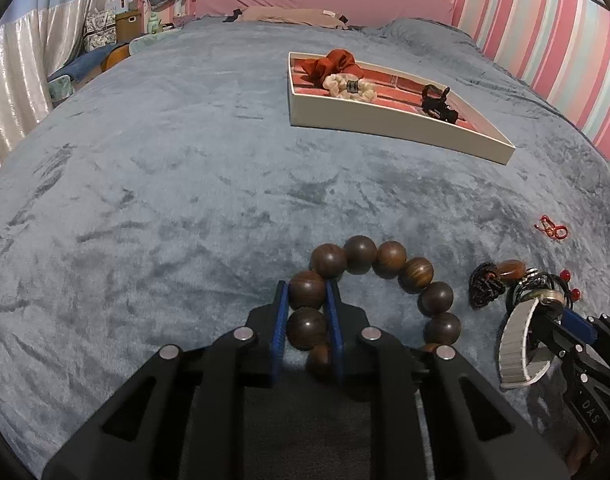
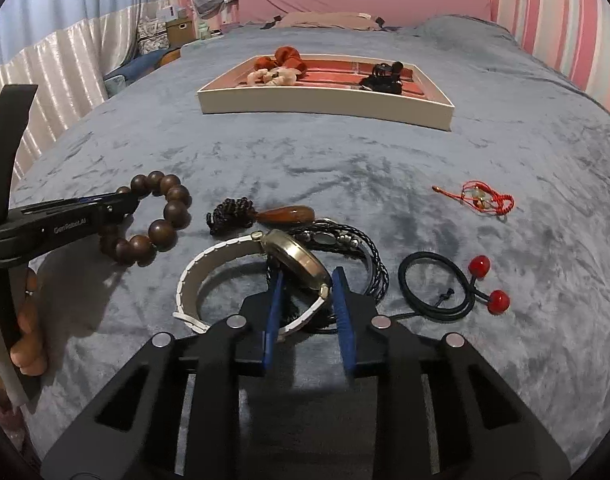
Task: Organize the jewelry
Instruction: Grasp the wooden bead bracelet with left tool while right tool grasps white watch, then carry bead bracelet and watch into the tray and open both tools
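left wrist: our left gripper (image 1: 305,300) is clamped on the bead bracelet (image 1: 385,280) lying on the blanket, tray (image 1: 385,124) well ahead | right wrist: our right gripper (image 2: 307,280) pinches the watch (image 2: 297,256); hair tie (image 2: 437,284), red cord (image 2: 481,198) still loose

glossy wooden beads (image 1: 385,280), plush blanket (image 1: 185,200)

Dark wooden bead bracelet (image 1: 369,292) lower centre on the bed, white-strapped watch (image 2: 265,272) tilted at lower centre, white tray (image 2: 325,100) upper centre
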Available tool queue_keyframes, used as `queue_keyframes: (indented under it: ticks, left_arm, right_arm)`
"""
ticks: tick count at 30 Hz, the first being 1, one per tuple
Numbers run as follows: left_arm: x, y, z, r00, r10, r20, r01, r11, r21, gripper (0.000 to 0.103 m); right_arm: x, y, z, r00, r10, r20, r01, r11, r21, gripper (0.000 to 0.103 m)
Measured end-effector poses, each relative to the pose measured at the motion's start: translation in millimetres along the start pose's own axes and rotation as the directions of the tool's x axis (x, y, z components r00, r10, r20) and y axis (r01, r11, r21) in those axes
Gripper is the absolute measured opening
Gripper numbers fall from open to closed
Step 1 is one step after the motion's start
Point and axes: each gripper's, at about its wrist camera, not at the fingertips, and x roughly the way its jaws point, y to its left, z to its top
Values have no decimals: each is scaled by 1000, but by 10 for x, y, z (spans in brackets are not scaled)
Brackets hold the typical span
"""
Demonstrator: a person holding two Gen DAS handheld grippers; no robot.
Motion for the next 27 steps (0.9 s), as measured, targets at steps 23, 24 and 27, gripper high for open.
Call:
queue_keyframes:
  ticks: [23,24,27]
  left_arm:
    - [-408,-216,328,993,-32,116,29,999,27,19]
    - [-424,-231,357,992,-34,123,30,999,33,19]
    - [-466,-302,458,989,-38,145,31,998,47,19]
  right_arm:
    - [-200,-582,417,990,99,99,-111,986,125,19]
    - [-194,-627,444,988,115,100,-129,981,144,19]
    - [-185,-725,533,987,115,109,-132,978,163,19]
